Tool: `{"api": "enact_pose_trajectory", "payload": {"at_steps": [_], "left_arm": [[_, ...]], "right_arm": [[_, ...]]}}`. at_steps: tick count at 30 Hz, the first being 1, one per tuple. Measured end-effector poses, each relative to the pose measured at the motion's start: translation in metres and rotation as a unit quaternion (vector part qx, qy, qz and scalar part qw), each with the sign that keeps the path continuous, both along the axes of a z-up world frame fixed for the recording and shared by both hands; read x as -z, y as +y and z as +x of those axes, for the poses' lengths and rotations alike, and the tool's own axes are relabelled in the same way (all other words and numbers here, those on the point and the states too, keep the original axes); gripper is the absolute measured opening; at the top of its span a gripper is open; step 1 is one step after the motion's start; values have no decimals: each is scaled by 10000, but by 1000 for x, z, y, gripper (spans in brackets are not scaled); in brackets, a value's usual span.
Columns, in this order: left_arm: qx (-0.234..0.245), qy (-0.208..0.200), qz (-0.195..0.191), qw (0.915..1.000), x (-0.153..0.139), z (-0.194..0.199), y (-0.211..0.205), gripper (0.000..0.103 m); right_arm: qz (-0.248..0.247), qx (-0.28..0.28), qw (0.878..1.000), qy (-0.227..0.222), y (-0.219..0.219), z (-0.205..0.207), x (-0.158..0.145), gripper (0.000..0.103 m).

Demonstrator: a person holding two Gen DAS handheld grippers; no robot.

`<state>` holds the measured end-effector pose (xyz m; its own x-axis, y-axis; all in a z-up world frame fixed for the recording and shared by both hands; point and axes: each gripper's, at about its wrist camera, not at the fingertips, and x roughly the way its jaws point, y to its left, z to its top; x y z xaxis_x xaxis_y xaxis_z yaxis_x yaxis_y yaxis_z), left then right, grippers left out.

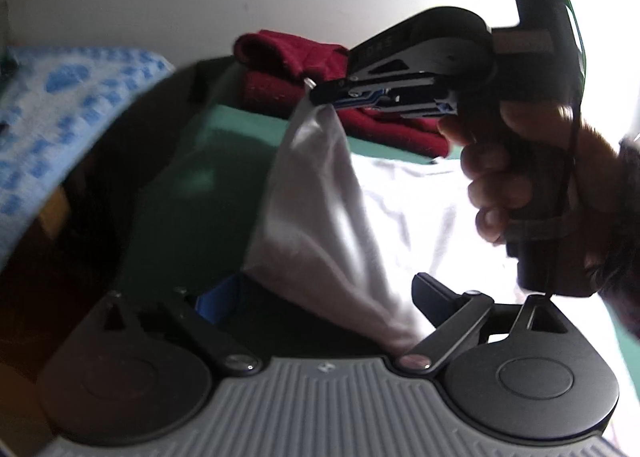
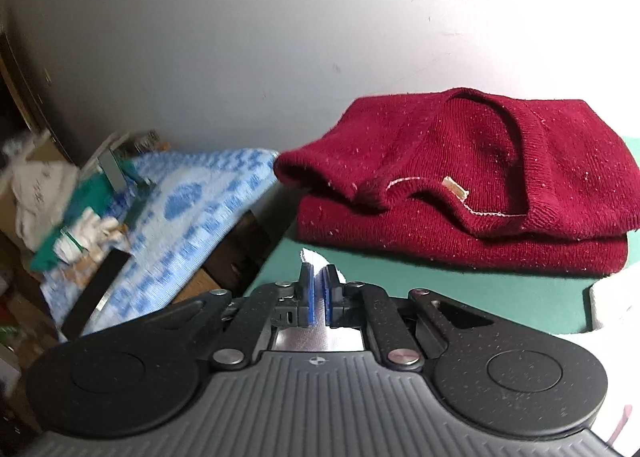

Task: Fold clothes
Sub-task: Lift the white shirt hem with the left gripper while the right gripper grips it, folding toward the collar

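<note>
Right up against the left wrist lens, the left gripper (image 1: pixel 316 297) stands with its jaws spread wide, and white cloth (image 1: pixel 320 217) drapes down between them; whether either pad touches the fabric, I cannot tell. That cloth rises toward 12 o'clock, where the right gripper (image 1: pixel 320 95) pinches its top corner, jaws pressed together on the fabric. A hand (image 1: pixel 532 181) grips that tool's handle at 3 o'clock. More of the white cloth lies spread on the green table (image 1: pixel 224 161) beneath. From the right wrist camera, the blue pads (image 2: pixel 310 297) sit nearly together with a sliver of white between them. At 1 o'clock, a folded dark red sweater (image 2: pixel 480 185) rests on the green surface against the wall. Over at 9 o'clock, a blue-and-white patterned cover (image 2: pixel 192 209) lies on lower furniture.
</note>
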<state>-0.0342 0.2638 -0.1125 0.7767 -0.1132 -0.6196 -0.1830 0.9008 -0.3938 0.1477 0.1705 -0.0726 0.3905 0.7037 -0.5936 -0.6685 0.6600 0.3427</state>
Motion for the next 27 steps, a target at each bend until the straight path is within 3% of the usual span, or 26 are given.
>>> {"api": "enact_pose_trajectory", "payload": {"at_steps": [1,4,7,9,11,18,27], "left_arm": [[3,-42,-184,9998,1,2,2,89],[-70,-91,-642,9979,3,7,6,60],[-288,-90,-894,9955,6,9,12,48],[-429,-65,-952,9945,7,7,14,21],[-512,-59,-950,9941,7,5,15,6],[-509,-257,-239,9981,-19,-3,-13,0],[106,-544,671,9962,-55,-7,-87,0]], "right_arm": [[54,-7,10000,9,-2,0,-2,5],[151,28,9999,22,-8,1,-7,5],[255,113,9996,38,-17,2,-11,5],[307,151,9994,11,-24,1,-15,5],[357,191,9992,10,-30,0,-18,5],[600,356,9976,-31,-58,-1,-27,5],[1084,768,9911,99,-127,6,-34,4]]}}
